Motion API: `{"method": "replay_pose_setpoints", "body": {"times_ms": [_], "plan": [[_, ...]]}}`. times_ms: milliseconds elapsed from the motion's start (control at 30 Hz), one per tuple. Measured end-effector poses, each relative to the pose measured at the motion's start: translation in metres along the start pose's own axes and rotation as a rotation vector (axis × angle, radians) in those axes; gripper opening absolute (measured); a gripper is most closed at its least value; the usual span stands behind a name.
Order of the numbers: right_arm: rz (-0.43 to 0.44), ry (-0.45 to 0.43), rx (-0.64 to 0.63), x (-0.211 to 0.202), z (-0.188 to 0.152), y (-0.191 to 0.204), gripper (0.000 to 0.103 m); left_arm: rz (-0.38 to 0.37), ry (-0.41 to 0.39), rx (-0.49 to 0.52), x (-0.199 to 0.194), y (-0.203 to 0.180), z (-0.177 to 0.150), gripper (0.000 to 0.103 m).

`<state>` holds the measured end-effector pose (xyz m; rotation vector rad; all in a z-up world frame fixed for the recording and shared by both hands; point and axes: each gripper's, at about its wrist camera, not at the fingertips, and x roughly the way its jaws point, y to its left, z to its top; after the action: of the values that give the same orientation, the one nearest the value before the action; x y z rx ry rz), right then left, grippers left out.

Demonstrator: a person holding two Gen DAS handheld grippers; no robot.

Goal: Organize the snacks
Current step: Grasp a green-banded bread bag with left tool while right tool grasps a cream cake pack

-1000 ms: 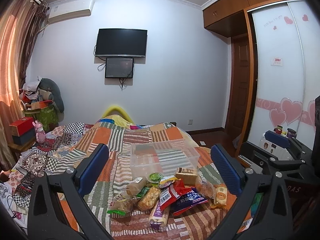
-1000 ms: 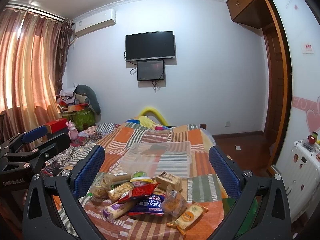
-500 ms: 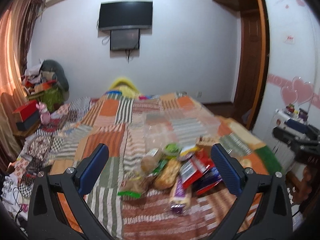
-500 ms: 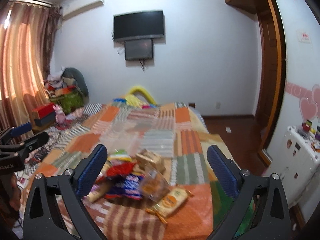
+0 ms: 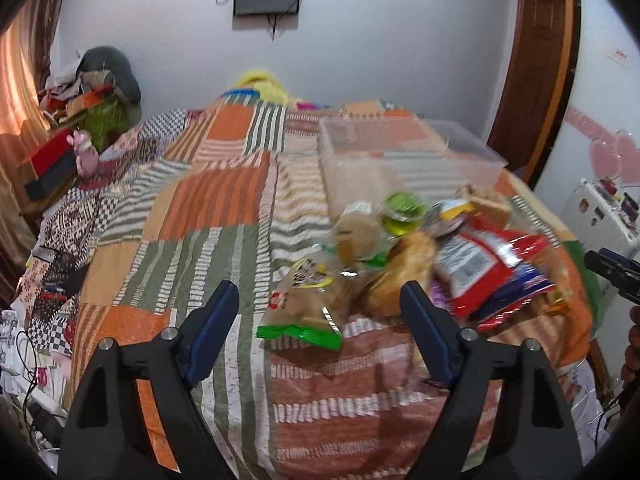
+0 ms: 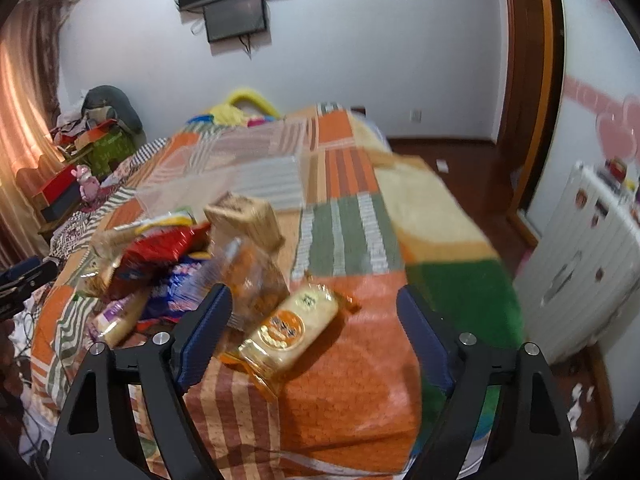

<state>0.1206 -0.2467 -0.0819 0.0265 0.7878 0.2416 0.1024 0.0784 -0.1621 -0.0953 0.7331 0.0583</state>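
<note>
A pile of snack packets lies on the patchwork quilt (image 5: 208, 200). My left gripper (image 5: 318, 312) hovers low over the pile's left side with its jaws closing. A green-edged bag (image 5: 308, 308) lies between them, untouched by the pads. A red bag (image 5: 480, 256) and a green cup (image 5: 402, 208) lie further right. My right gripper (image 6: 314, 312) hangs over the pile's right side, jaws also closing around an orange-gold packet (image 6: 288, 328) without touching it. A clear bag of orange snacks (image 6: 252, 276) and a brown box (image 6: 244, 220) sit just behind. A clear plastic box (image 5: 400, 148) stands behind the pile.
The bed's right edge drops to a wooden floor (image 6: 460, 152), with a white radiator (image 6: 580, 260) beside it. Boxes and clutter (image 5: 80, 120) crowd the left side of the bed. A dark screen (image 6: 236, 16) hangs on the far wall.
Both grippers have dropped and tilted down toward the snack pile, which now looks larger and nearer. The jaws of both have narrowed from fully wide.
</note>
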Motion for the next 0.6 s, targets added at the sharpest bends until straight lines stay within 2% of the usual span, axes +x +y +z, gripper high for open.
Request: {"method": "replay_pose_setpoints", "body": {"times_ms": [367,467,600], "plan": [[0.034,0.133,0.037,0.028,-0.012,-0.007,0.069,-0.015,0.099,0.024,0.061,0.009,-0.002,0.082],[0.053,0.14,0.056,0.029,-0.013,-0.009,0.068,-0.035,0.141,0.024,0.076,0.008,-0.003,0.082],[0.046,0.159,0.041,0.034,-0.012,-0.009,0.065,-0.033,0.15,0.019,0.087,0.006,-0.003,0.082]]}}
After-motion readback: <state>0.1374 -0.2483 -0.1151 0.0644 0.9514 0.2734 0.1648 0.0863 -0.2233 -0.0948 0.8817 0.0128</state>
